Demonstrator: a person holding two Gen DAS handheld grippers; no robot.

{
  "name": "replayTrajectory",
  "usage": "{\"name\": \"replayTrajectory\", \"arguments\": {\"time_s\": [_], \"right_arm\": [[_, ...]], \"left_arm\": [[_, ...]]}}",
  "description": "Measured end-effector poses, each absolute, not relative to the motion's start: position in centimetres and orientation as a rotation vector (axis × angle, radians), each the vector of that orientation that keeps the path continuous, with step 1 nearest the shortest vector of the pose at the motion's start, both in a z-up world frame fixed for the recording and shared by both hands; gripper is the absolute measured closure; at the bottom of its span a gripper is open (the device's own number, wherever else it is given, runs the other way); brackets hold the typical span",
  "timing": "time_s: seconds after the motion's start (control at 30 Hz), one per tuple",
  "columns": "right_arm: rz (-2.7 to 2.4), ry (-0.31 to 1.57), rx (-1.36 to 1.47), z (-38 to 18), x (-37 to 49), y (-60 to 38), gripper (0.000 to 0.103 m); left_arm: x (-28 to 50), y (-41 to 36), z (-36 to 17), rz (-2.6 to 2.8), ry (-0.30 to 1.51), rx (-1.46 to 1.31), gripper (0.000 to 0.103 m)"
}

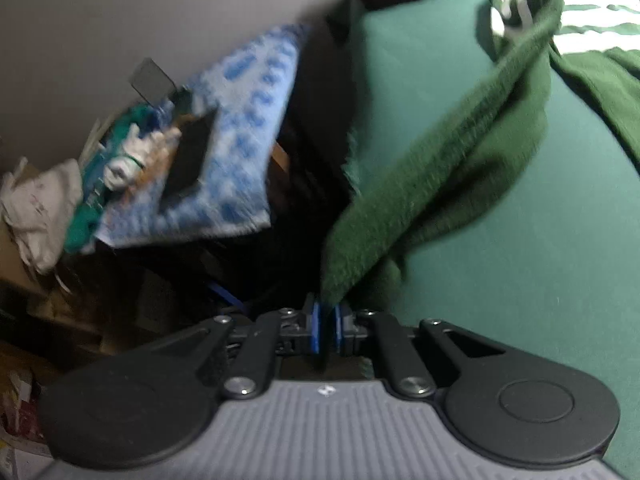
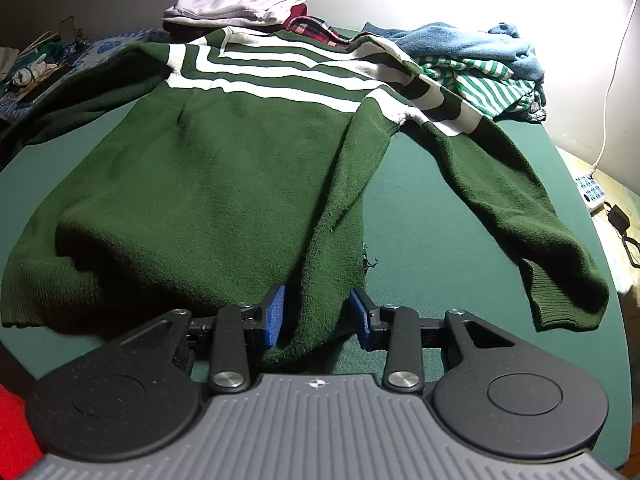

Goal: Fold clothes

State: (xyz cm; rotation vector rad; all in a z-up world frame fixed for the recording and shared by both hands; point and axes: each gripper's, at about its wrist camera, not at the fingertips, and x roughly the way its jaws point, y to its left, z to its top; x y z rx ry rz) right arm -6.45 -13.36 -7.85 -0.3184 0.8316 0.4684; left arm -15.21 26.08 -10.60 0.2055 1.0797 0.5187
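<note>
Sweater flat on the table, collar far, hem at the claws.
The sweater [image 2: 224, 168] runs lengthwise away from the right claw [image 2: 316, 316], whose spread jaws straddle its hem corner; the left claw [image 1: 327, 320] is clamped on a sleeve [image 1: 440, 160] stretched from the table [image 1: 520, 260] edge.

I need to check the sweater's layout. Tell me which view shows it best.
The right wrist view: the green sweater lies spread on the table, stripes and both sleeves visible. The left wrist view shows only a blurred sleeve pinched in the left gripper.
</note>
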Motion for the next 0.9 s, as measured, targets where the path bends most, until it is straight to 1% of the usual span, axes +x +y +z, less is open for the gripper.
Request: {"name": "replayTrajectory", "arguments": {"time_s": [0.03, 0.07, 0.13, 0.23, 0.27, 0.3, 0.37, 0.43, 0.47, 0.5, 0.53, 0.57, 0.6, 0.63, 0.7, 0.9], "right_arm": [[0.469, 0.831, -0.321, -7.9, -6.5, -13.3, 0.065], [0.467, 0.831, -0.321, -7.9, -6.5, -13.3, 0.065], [0.463, 0.830, -0.320, -7.9, -6.5, -13.3, 0.064], [0.465, 0.826, -0.331, -7.9, -6.5, -13.4, 0.062], [0.469, 0.825, -0.338, -7.9, -6.4, -13.4, 0.061], [0.470, 0.830, -0.327, -7.9, -6.3, -13.6, 0.058], [0.472, 0.842, -0.303, -7.8, -5.9, -13.9, 0.056], [0.480, 0.854, -0.284, -7.8, -5.6, -14.2, 0.058], [0.488, 0.861, -0.276, -7.7, -5.5, -14.3, 0.058], [0.495, 0.868, -0.268, -7.7, -5.4, -14.5, 0.059], [0.503, 0.874, -0.260, -7.6, -5.3, -14.6, 0.061], [0.511, 0.881, -0.252, -7.6, -5.2, -14.7, 0.070], [0.518, 0.887, -0.244, -7.5, -5.1, -14.9, 0.082], [0.532, 0.889, -0.246, -7.3, -5.1, -15.0, 0.090], [0.547, 0.886, -0.246, -6.9, -5.2, -15.5, 0.096], [0.536, 0.897, -0.207, -6.4, -4.8, -17.7, 0.098]], "left_arm": [[-15.5, 25.9, -10.7, 0.513, 1.083, 0.206, 0.090], [-16.0, 26.1, -10.8, 0.516, 1.089, 0.204, 0.081], [-17.0, 26.5, -10.9, 0.528, 1.101, 0.195, 0.080], [-18.8, 27.5, -10.1, 0.557, 1.114, 0.167, 0.070], [-19.7, 27.6, -9.5, 0.559, 1.105, 0.162, 0.069], [-20.6, 27.4, -8.6, 0.554, 1.096, 0.158, 0.068], [-22.1, 26.5, -6.8, 0.531, 1.069, 0.145, 0.065], [-22.8, 24.1, -5.5, 0.436, 1.043, 0.088, 0.063], [-23.1, 22.8, -4.8, 0.383, 1.029, 0.057, 0.058], [-23.4, 21.5, -4.2, 0.331, 1.015, 0.025, 0.055], [-23.4, 19.8, -4.0, 0.270, 1.008, -0.002, 0.049], [-23.0, 18.2, -4.2, 0.210, 1.011, -0.031, 0.046], [-22.7, 16.6, -4.5, 0.151, 1.017, -0.061, 0.046], [-22.3, 15.0, -4.8, 0.091, 1.022, -0.090, 0.045], [-21.7, 12.2, -5.5, 0.025, 1.040, -0.108, 0.045], [-21.3, 9.7, -7.7, -0.014, 1.113, -0.247, 0.046]]}}
